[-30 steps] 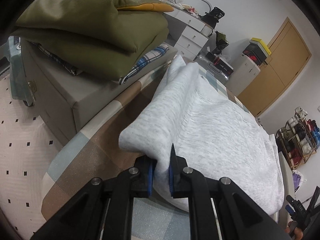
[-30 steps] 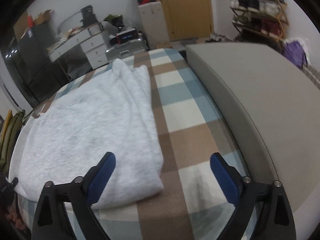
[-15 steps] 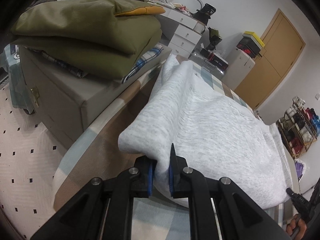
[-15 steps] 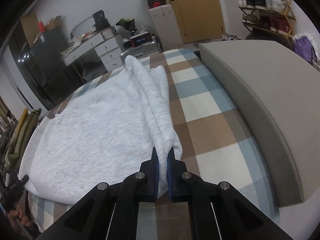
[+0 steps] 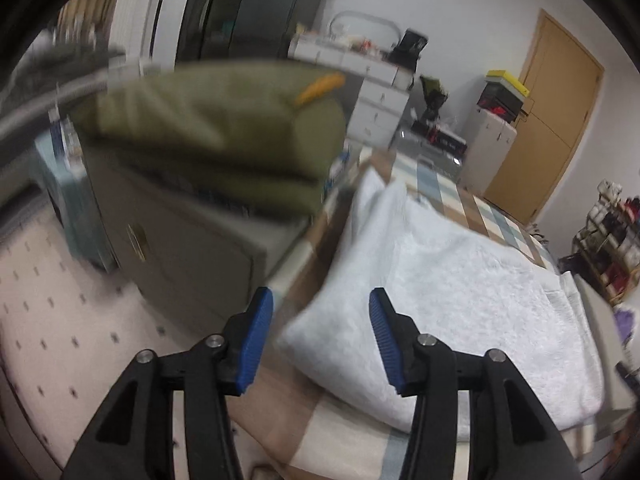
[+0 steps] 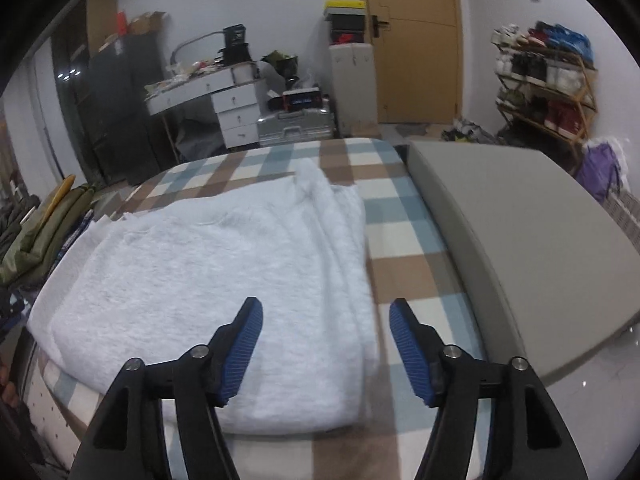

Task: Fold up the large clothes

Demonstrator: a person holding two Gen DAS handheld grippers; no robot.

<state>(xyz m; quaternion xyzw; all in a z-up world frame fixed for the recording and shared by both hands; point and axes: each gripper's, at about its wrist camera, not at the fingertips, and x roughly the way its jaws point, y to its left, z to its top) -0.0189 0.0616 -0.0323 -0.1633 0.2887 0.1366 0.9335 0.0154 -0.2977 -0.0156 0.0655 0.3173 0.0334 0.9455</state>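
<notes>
A light grey folded garment [image 5: 448, 292] lies on a checked brown, blue and white cloth [image 5: 344, 436]. It also shows in the right wrist view [image 6: 224, 280] on the same cloth [image 6: 404, 236]. My left gripper [image 5: 318, 340] is open and empty, just above the garment's near left corner. My right gripper [image 6: 326, 344] is open and empty, above the garment's near right edge. Neither touches the fabric.
A folded olive garment [image 5: 224, 140] sits on a grey box [image 5: 188, 252] to the left. A grey cushion [image 6: 516, 236] lies right of the cloth. A white drawer unit [image 6: 236, 108], a silver case [image 6: 296, 128], a wooden door [image 6: 416, 36] and a shoe rack [image 6: 548, 80] stand behind.
Both grippers have opened and let go of the grey garment's near corners, then lifted back. The garment now lies flat on the cloth.
</notes>
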